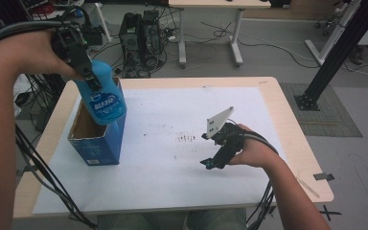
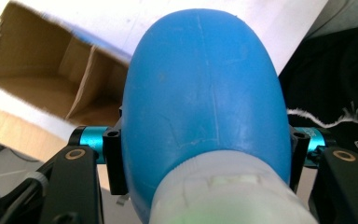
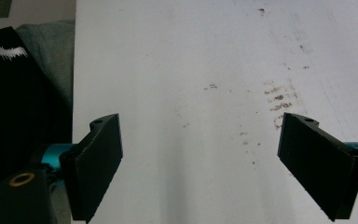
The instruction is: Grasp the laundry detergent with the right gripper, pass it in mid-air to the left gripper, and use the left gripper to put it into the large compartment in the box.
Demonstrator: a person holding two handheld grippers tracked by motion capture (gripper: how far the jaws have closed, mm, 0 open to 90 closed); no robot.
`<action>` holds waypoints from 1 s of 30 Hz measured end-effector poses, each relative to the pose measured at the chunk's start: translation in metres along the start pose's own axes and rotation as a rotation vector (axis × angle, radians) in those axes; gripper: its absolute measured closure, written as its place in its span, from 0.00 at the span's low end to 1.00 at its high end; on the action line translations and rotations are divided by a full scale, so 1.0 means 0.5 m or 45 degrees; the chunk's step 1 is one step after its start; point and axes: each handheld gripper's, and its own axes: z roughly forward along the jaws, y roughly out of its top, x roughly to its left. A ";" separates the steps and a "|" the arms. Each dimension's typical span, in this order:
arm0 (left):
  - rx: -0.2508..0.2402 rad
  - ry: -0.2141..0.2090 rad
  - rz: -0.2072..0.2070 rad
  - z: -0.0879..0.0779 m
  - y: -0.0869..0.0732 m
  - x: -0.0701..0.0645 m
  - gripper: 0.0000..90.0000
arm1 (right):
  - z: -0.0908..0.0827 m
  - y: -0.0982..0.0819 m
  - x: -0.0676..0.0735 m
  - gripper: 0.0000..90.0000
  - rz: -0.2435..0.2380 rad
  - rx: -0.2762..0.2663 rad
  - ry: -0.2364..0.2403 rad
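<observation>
The left gripper (image 1: 88, 76) clamps a blue bottle (image 1: 104, 98) above the open cardboard box (image 1: 93, 139). Well right of the box, the right gripper (image 1: 210, 163) rests with jaws spread, empty.

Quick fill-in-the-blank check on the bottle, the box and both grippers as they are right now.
1. The left gripper is shut on the blue ____.
2. The bottle hangs above the open ____.
3. The right gripper has its fingers ____, with nothing between them.
4. The box stands on the table's white ____.

Missing words: bottle; box; open; sheet
</observation>
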 end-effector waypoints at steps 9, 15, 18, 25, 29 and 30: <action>0.010 0.032 -0.071 0.002 -0.051 0.034 0.42 | 0.010 0.002 0.001 0.15 -0.004 0.007 0.003; 0.041 0.043 -0.043 0.015 -0.061 0.045 0.42 | 0.014 0.004 0.004 0.15 0.008 0.014 0.004; 0.043 0.053 -0.030 0.026 -0.061 0.048 0.42 | 0.016 0.003 0.005 0.15 0.008 -0.001 -0.002; 0.043 0.028 -0.062 0.045 -0.062 0.058 0.42 | 0.014 0.001 0.008 0.15 0.010 0.000 -0.003; 0.073 0.013 -0.078 0.057 -0.061 0.064 0.42 | 0.015 0.001 0.009 0.15 0.017 0.005 -0.010; 0.075 0.009 -0.097 0.061 -0.061 0.066 0.42 | 0.016 0.001 0.009 0.15 0.010 -0.001 -0.008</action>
